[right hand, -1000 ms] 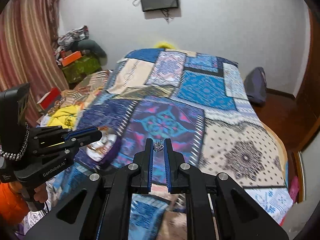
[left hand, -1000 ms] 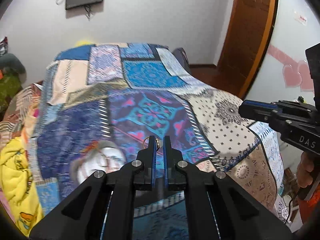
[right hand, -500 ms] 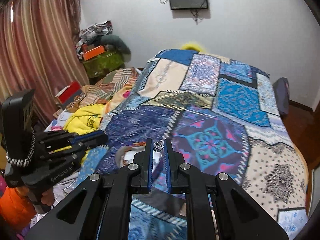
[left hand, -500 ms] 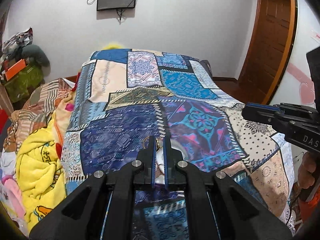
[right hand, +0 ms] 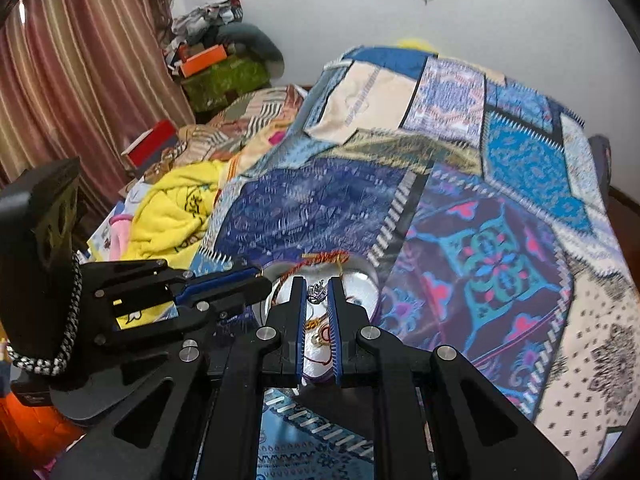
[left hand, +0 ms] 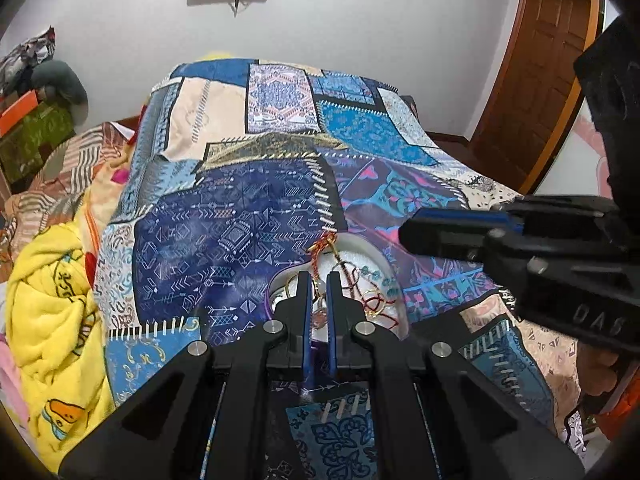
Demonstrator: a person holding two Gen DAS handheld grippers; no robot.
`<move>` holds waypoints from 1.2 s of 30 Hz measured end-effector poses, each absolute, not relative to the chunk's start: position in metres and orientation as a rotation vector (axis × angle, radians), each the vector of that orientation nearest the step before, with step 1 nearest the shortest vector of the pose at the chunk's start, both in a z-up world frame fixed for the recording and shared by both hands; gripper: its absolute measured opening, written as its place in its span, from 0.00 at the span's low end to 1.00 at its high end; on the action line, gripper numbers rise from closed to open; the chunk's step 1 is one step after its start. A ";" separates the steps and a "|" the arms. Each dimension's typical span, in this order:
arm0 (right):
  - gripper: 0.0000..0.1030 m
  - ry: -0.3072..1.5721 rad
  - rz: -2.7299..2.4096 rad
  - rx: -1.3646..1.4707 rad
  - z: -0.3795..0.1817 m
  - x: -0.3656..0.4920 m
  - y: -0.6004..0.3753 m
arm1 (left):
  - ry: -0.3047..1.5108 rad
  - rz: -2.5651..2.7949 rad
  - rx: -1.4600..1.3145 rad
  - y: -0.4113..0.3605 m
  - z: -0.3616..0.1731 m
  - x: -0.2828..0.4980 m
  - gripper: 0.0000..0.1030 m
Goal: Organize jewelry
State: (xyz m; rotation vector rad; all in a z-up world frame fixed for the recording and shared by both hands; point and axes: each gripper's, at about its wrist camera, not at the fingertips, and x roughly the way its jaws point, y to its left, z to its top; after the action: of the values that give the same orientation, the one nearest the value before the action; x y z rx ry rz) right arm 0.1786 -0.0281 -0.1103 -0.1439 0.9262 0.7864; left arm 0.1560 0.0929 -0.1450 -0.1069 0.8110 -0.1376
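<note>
Both hand-held grippers are hovering over the white jewelry bowl (left hand: 372, 256): the left hand-held gripper (left hand: 316, 280) is pinching a small earring (left hand: 319, 285), the right hand-held gripper (right hand: 318, 286) a silver trinket (right hand: 316, 292); beyond, the patchwork bed (left hand: 256, 208) is stretching away

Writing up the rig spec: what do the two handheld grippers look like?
Both are matte black, with angular cut-out linkages, silver pivot screws and blue finger pads. The left gripper carries a black-and-white braided cord looped round its handle; the right gripper shows white lettering, partly readable "DAS".
</note>
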 end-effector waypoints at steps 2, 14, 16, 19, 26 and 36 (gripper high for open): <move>0.09 0.948 0.784 -0.148 -0.117 0.181 -0.025 | 0.820 -0.144 -0.111 0.096 -0.149 0.157 0.05; 0.13 0.994 0.800 -0.190 -0.131 0.182 -0.013 | 0.845 -0.158 -0.136 0.104 -0.161 0.162 0.05; 0.20 0.992 0.790 -0.191 -0.130 0.183 -0.014 | 0.848 -0.155 -0.131 0.104 -0.161 0.163 0.05; 0.23 0.983 0.775 -0.188 -0.127 0.183 -0.018 | 0.848 -0.146 -0.125 0.105 -0.161 0.163 0.07; 0.23 0.923 0.740 -0.176 -0.104 0.177 -0.032 | 0.830 -0.119 -0.125 0.107 -0.150 0.157 0.11; 0.23 0.702 0.694 -0.088 -0.024 0.137 -0.069 | 0.655 -0.084 -0.088 0.095 -0.078 0.119 0.12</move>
State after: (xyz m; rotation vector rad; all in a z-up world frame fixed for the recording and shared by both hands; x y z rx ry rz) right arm 0.1367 -0.0693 -0.0241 -0.0882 0.7025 0.6941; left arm 0.1187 0.0955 -0.0776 -0.0883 0.6551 -0.0837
